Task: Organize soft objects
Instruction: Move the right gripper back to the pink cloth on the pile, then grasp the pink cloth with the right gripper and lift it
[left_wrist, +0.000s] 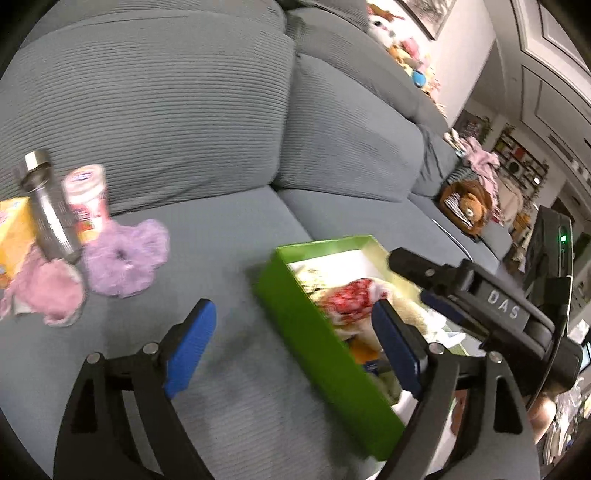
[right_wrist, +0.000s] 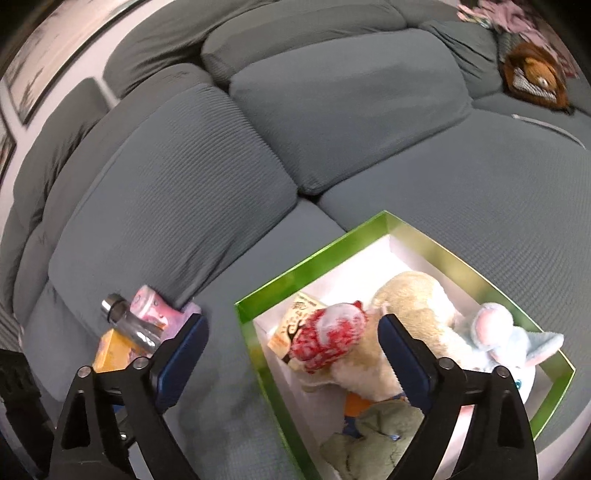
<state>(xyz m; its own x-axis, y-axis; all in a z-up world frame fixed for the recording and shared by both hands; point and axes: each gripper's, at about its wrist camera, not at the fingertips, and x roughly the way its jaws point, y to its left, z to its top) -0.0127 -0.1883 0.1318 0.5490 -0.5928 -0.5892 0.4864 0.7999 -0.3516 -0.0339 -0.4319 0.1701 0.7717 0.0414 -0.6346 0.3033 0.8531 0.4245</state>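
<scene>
Both hand-held grippers — left (left_wrist: 295, 343), right (right_wrist: 291, 354) — gape, seemingly empty.

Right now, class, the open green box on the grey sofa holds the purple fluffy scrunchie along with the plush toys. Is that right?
Not quite. The purple fluffy scrunchie lies on the grey sofa outside the green box, beside the metal bottle, as the left wrist view shows. The open box does hold plush toys, seen in the right wrist view.

L gripper (left_wrist: 295, 332) open, empty, over sofa (left_wrist: 221, 236) beside green box (left_wrist: 314, 325) w/ plush toys (left_wrist: 354, 299). R gripper (left_wrist: 417, 280) above box. Purple scrunchie (left_wrist: 125, 254), bottle (left_wrist: 51, 206) left.
</scene>
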